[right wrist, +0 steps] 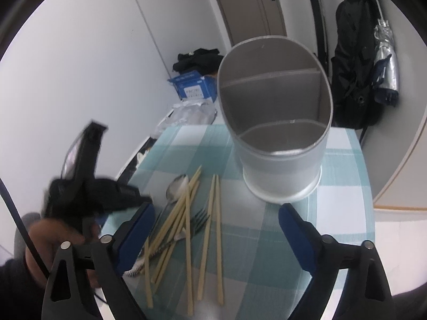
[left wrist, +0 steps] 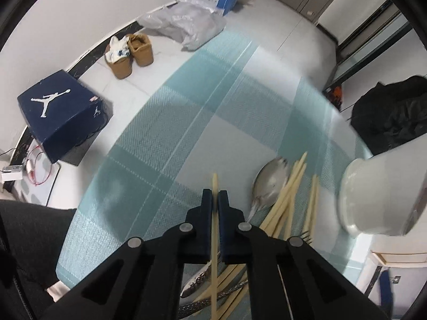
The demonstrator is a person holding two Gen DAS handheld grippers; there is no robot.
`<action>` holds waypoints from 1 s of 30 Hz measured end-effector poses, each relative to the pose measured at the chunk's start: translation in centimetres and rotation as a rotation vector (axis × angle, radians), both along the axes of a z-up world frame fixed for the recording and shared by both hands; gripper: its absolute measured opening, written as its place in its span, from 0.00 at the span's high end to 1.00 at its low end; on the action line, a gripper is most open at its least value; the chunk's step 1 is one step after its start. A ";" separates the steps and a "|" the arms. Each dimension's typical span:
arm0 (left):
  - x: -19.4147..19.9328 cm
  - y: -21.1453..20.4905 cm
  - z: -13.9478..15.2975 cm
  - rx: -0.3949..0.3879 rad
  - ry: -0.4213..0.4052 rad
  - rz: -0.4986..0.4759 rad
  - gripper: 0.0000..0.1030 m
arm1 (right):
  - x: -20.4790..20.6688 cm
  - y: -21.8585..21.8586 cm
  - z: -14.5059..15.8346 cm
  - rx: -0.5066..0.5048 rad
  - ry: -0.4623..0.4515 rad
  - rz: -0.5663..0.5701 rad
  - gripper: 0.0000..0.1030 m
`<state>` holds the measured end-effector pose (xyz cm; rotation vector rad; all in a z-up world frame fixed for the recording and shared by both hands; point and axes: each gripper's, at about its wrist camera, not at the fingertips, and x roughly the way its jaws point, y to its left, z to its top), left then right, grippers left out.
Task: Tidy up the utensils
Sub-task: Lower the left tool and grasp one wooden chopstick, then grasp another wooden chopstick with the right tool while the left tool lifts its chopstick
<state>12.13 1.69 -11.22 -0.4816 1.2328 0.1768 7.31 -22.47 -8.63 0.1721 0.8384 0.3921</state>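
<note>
On the worktop point(right wrist: 344, 213) with its teal-and-white checked cloth, I am counting one pale grey oval utensil holder point(right wrist: 277, 144) with inner dividers, standing upright and empty at the far side. Near it the loose utensils are lying in a heap: about eight pale bamboo chopsticks point(right wrist: 186, 226), one shiny metal spoon point(right wrist: 176, 186) and one dark metal fork point(right wrist: 198, 217); some handles are crossing under the sticks, so my count is staying rough.

My left claw point(left wrist: 215, 200) is pinching a single bamboo chopstick point(left wrist: 214, 184), its dark blue pads pressed shut against it, with the stick's tip poking out past them above the heap.

My right claw point(right wrist: 216, 221) is hanging above the chopsticks with its blue pads spread wide apart, gripping nothing, the holder just beyond it.
</note>
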 end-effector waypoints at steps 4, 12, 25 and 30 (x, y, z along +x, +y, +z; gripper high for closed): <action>0.1 0.6 1.6 -0.015 -0.092 -0.006 0.99 | -0.2 0.4 -0.8 -0.031 0.034 0.030 0.23; -1.0 2.2 5.1 -0.048 -0.289 -0.043 0.99 | 0.5 3.0 -1.0 -0.020 0.096 0.153 0.39; -2.0 4.5 5.7 -0.127 -0.395 -0.095 0.99 | 8.2 10.5 -5.5 -0.193 0.240 0.271 0.75; -2.4 4.8 6.0 -0.135 -0.421 -0.117 0.99 | 9.0 11.1 -7.0 -0.210 0.263 0.270 0.88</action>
